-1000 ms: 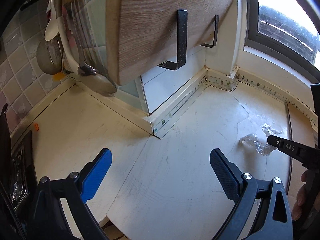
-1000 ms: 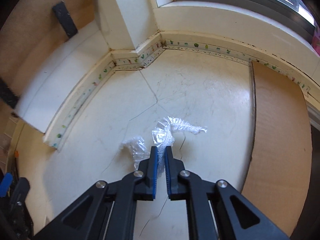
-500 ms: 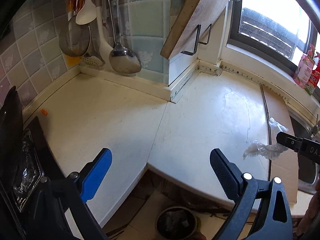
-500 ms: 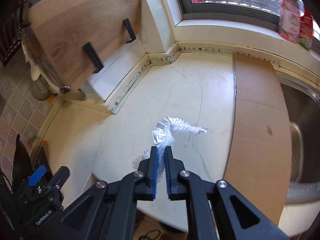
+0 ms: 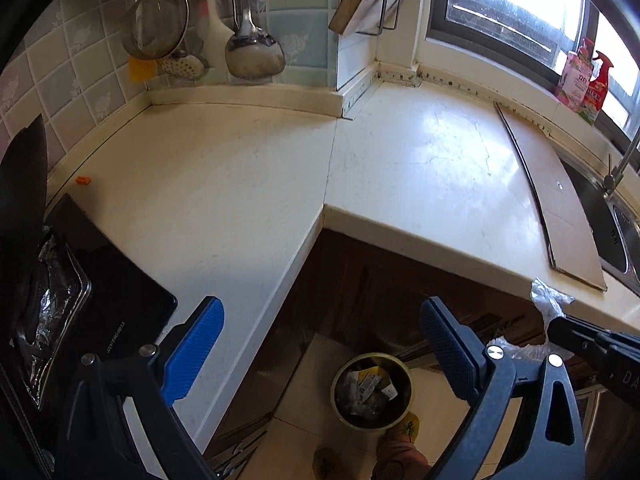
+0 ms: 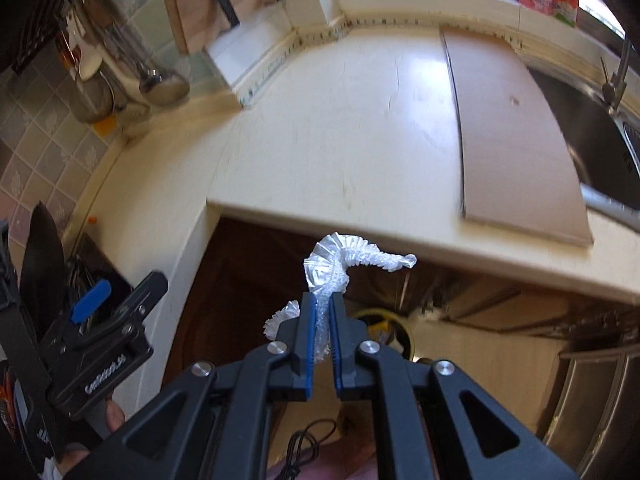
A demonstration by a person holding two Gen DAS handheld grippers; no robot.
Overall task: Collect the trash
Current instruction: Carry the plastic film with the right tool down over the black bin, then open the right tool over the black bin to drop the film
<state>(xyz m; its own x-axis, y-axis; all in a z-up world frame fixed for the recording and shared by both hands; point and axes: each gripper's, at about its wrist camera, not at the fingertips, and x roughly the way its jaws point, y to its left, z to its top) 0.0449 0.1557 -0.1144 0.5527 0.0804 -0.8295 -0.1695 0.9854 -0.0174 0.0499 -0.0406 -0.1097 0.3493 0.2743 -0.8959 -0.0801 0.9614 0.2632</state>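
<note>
Right gripper level, pinching plastic wrap above bin.

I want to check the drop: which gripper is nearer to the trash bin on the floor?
Right. The right gripper, shut on the plastic wrap, hangs past the counter edge, roughly above the bin. The left gripper is open and empty, off to the left side.

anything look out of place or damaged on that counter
A small orange scrap lies alone on the cream countertop near the black stove. Thin cracks run across the glossy section by the window. The crinkled clear plastic wrapper is off the counter, pinched in the right claw.
</note>
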